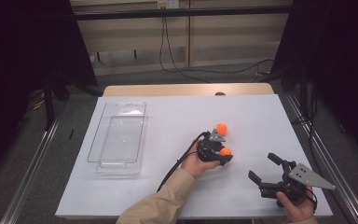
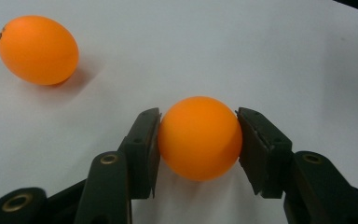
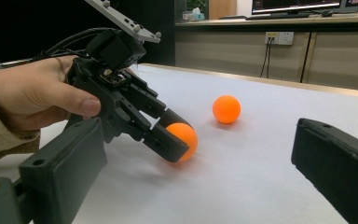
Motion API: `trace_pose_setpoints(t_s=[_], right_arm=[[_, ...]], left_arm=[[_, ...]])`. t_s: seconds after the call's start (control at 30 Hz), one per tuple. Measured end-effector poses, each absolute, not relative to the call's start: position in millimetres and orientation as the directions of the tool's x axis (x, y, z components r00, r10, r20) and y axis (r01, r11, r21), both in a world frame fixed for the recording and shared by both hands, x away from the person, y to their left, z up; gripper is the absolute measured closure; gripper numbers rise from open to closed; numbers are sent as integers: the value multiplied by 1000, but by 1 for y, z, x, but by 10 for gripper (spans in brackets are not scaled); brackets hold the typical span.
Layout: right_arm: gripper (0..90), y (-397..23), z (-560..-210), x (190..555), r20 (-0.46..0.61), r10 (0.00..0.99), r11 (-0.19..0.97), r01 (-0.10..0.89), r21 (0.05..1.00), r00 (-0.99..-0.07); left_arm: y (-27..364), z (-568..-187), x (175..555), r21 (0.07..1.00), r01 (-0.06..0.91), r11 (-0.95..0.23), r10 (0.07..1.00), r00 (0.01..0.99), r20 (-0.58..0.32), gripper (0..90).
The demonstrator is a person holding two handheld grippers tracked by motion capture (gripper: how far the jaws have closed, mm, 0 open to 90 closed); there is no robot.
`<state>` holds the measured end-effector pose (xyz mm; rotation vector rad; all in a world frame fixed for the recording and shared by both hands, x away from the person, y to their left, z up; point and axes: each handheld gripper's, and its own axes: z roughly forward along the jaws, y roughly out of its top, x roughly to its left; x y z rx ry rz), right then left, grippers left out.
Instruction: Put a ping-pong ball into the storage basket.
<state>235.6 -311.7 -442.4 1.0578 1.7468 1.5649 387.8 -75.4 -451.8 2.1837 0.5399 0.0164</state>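
Fingers (image 2: 142,154) pinching ball (image 2: 199,137) (mid-table), edges far

Colour rundown from my end: I've got two plain bright orange plastic balls, one (image 1: 225,151) mid-frame in the high view and the other (image 1: 221,128) just above it, no pattern on either except a tiny dark mark on the far one's edge. My matte black two-jaw left gripper (image 1: 223,157) has brass-coloured rivets. The black right gripper (image 1: 262,168), lower right, carries a grey three-cornered plate. White table sheet (image 1: 177,135), pale wood edge at the top, clear ribbed plastic tray (image 1: 117,138) left of centre, beige sleeve (image 1: 154,205) at the bottom.
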Motion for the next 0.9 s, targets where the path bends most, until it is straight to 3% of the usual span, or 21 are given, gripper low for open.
trace_pose_setpoints(t_s=[0.9], right_arm=[[25,-311,-443,236,100,841,5,192,981,-532]], left_arm=[[-47,-441,389,741,426,-519,401,887,-230,510]])
